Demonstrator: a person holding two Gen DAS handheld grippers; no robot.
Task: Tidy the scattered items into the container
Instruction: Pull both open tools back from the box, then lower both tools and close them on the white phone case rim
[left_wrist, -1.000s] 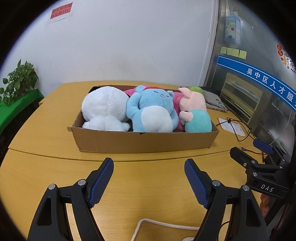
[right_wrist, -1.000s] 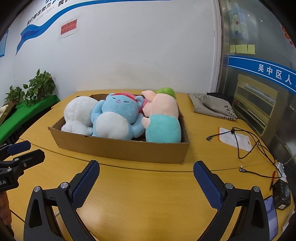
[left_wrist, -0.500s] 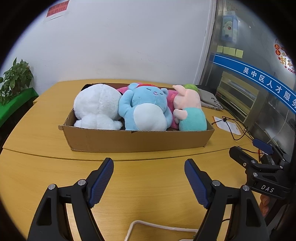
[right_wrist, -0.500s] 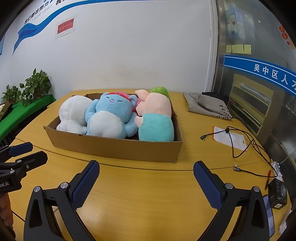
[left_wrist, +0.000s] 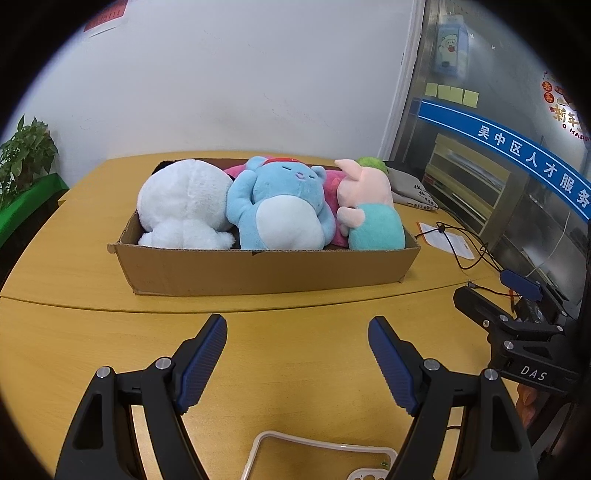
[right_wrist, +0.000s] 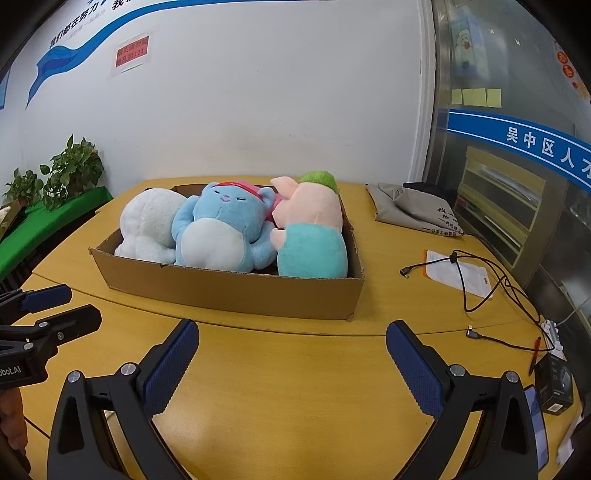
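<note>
the task looks close to finished, as far as these views tell: the cardboard box sits on the yellow bench and is already packed with plush toys, while no soft toy lies loose on the bench around it. inside the box, at its left end, is a white plush, round and fleecy; at the middle a blue plush with a pale belly and a red band on its head; at the right end a pink plush in a teal body with a green tuft behind it. a bit of magenta fabric shows behind the blue one — what it belongs to cannot be told. the box is shallow, plain corrugated board with rough torn edges, so the toys bulge above its rim. what is left, if anything, seems to be odd bits right of the box: a folded grey cloth bag, a black cable over a flat white packet. both the left gripper and the right gripper hover in front of the box, fingers spread wide and holding nothing — ribbed blue pads on black frames.
</note>
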